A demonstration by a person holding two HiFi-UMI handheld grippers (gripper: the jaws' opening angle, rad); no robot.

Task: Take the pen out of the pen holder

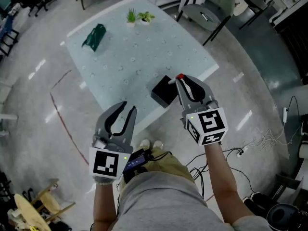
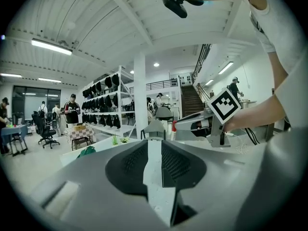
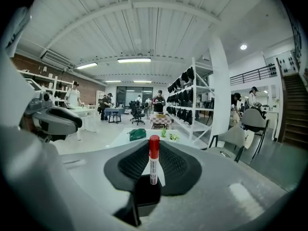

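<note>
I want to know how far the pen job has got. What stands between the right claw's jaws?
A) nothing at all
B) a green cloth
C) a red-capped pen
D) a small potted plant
C: the right gripper view shows the red-capped pen standing upright between the jaws of the right claw, which are closed on its white barrel.

Red-capped white pen (image 3: pixel 153 163), black pen holder (image 1: pixel 164 92)

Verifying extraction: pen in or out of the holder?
Out, apparently: the red-capped pen stands upright, clamped in the right gripper, its bottom end visible, clear of the black pen holder.
</note>
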